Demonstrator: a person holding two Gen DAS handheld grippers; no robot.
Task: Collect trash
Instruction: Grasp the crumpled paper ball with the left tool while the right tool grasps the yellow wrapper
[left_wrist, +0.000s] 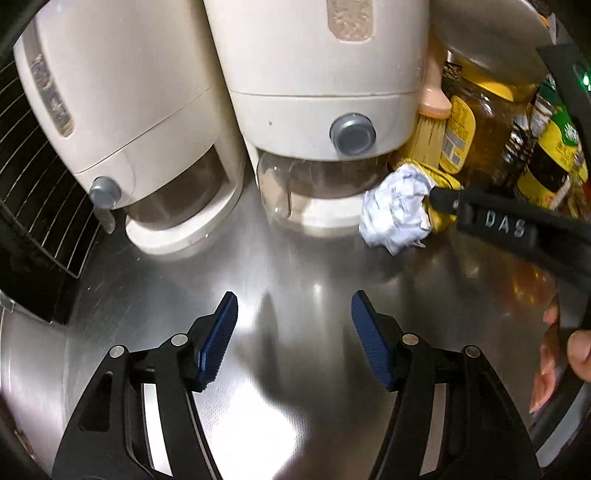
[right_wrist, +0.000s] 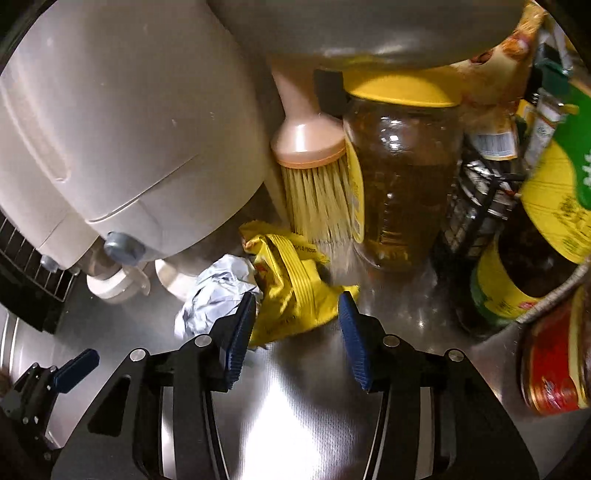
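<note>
My right tongs (right_wrist: 297, 325) are spread wide, low over the steel tabletop (right_wrist: 295, 398), with the yellow wrapper (right_wrist: 291, 291) lying right at their tips: its near edge sits between the two blue pads, though neither pad visibly presses on it. The paper ball (right_wrist: 218, 291) lies just left of the left pad, touching the wrapper and seemingly brushing that pad's tip. Just beyond the wrapper a brush (right_wrist: 314, 173) stands bristles-down, squeezed between the dispenser (right_wrist: 122, 140) on the left and the oil jar (right_wrist: 399, 177) on the right. More bottles and jars crowd the far right, among them a red-labelled jar (right_wrist: 550, 365). From my left tongs (left_wrist: 294, 332), also spread and holding nothing, the paper ball (left_wrist: 397, 210) is ahead and to the right, resting on the tabletop (left_wrist: 295, 266) against the wrapper (left_wrist: 441, 192), with the right tongs (left_wrist: 443, 197) reaching in from the right and their tip at the wrapper. Straight ahead stand two cream dispensers: one (left_wrist: 314, 74) directly in front, the second (left_wrist: 110, 103) ahead-left. A wire rack (left_wrist: 40, 184) sits at the far left. The left tongs hover well short of the trash.
</note>
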